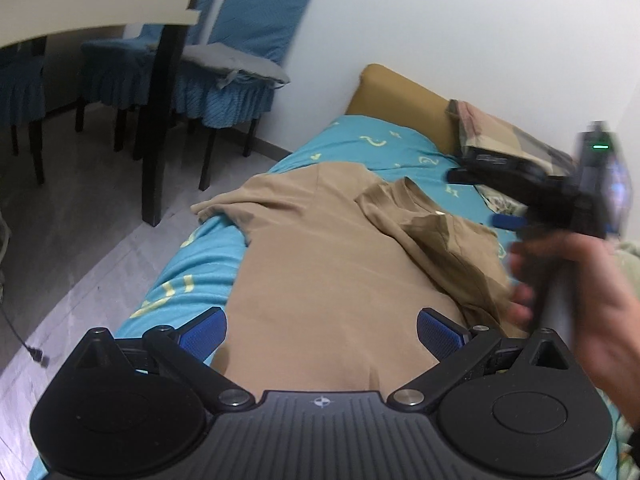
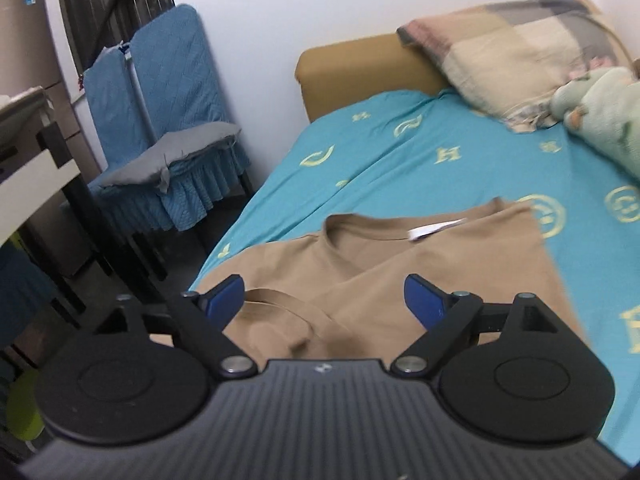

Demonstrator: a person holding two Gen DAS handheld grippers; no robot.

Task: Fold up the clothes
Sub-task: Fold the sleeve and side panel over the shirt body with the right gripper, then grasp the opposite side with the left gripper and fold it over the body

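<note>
A tan T-shirt (image 1: 320, 264) lies on the bed's turquoise sheet (image 1: 192, 264), its right side folded over the body, one sleeve hanging toward the bed's left edge. My left gripper (image 1: 322, 334) is open and empty, above the shirt's lower part. In the right wrist view the shirt (image 2: 400, 264) shows its collar and white label, with a sleeve folded in. My right gripper (image 2: 324, 300) is open and empty, above the folded sleeve. It also shows in the left wrist view (image 1: 472, 200), held in a hand above the shirt's right edge.
A patchwork pillow (image 2: 516, 60) and a pale green plush toy (image 2: 604, 116) lie at the bed's head by a tan headboard (image 2: 360, 68). Blue-covered chairs (image 1: 224, 80), a dark table leg (image 1: 160, 120) and a white tabletop stand left of the bed on the grey floor.
</note>
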